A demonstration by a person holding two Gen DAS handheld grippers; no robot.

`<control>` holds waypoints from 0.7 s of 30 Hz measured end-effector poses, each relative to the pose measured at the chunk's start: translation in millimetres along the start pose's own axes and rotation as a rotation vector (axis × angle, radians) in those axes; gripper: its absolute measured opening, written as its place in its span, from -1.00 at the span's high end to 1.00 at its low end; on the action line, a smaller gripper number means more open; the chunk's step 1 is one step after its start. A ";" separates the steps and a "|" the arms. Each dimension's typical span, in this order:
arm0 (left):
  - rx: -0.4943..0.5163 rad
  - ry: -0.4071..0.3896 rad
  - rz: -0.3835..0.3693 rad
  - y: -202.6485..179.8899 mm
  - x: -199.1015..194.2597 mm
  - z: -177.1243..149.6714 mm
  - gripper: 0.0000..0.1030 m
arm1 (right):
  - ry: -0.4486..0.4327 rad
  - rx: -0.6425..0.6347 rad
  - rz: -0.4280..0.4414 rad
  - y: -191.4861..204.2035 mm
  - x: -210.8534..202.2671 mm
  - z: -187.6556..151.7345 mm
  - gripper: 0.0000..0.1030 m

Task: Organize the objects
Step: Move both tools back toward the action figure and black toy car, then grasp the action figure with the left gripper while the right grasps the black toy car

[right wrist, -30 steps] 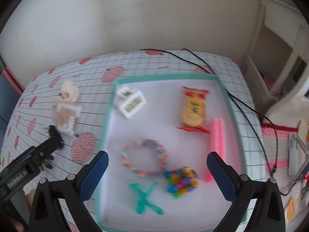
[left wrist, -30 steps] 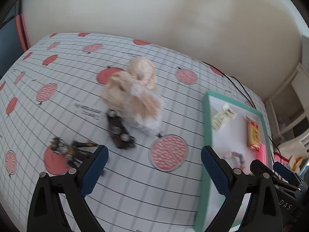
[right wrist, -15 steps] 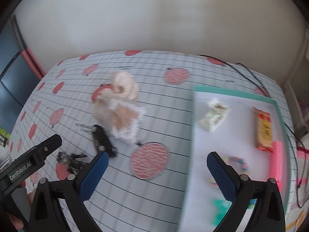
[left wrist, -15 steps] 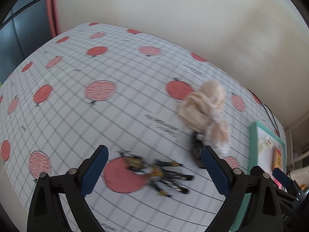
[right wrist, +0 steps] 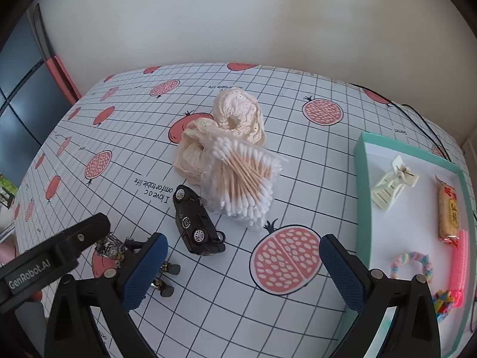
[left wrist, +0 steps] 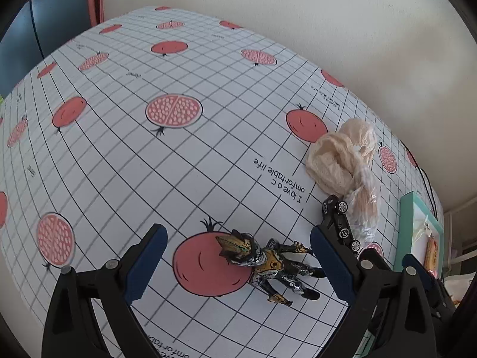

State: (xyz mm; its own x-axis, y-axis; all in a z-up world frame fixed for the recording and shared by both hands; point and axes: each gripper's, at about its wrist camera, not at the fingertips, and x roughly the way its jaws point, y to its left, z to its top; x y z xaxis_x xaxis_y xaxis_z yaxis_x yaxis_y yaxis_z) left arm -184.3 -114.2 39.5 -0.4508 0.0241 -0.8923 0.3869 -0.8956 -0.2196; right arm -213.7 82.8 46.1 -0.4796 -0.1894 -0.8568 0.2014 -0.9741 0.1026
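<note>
A: Left wrist view: the left gripper [left wrist: 237,264] hangs spread wide over the action figure [left wrist: 268,264], which lies between its fingers on the tablecloth [left wrist: 149,161], untouched

B: The right gripper [right wrist: 243,268] gapes empty too; toy car [right wrist: 195,222] just left, teal tray [right wrist: 362,194] at the right

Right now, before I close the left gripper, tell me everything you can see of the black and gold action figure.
The action figure lies flat on the patterned tablecloth, head on a printed red fruit, legs toward the toy car. It looks like hard plastic: black body, gold chest and trim, silver parts, a spiked gold crest. Arms and legs are spread. It sits between the open fingers of the left gripper, untouched. The right wrist view mostly hides it.
</note>
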 end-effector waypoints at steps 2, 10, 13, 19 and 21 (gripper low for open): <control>-0.013 0.018 -0.007 0.2 5.1 -0.3 -0.88 | 0.006 -0.002 0.008 1.4 4.1 -0.8 -0.96; -0.046 0.063 -0.005 -0.6 19.9 -2.4 -0.88 | 0.015 -0.049 0.021 15.0 17.6 -4.5 -0.75; -0.052 0.060 0.009 -0.9 21.2 -2.6 -0.88 | 0.013 -0.059 0.025 19.6 21.3 -4.9 -0.68; -0.062 0.071 0.009 -2.2 25.2 -4.3 -0.77 | 0.019 -0.078 0.021 27.7 30.1 -5.6 -0.55; -0.064 0.073 0.012 -2.4 26.0 -5.0 -0.72 | 0.022 -0.082 0.019 29.5 32.6 -6.1 -0.52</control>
State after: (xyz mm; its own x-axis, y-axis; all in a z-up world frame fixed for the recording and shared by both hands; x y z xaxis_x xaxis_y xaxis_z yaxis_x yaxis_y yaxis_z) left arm -193.0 -109.2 14.8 -0.3865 0.0482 -0.9210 0.4435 -0.8659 -0.2314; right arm -218.1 48.6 18.1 -0.4563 -0.2041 -0.8661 0.2803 -0.9568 0.0778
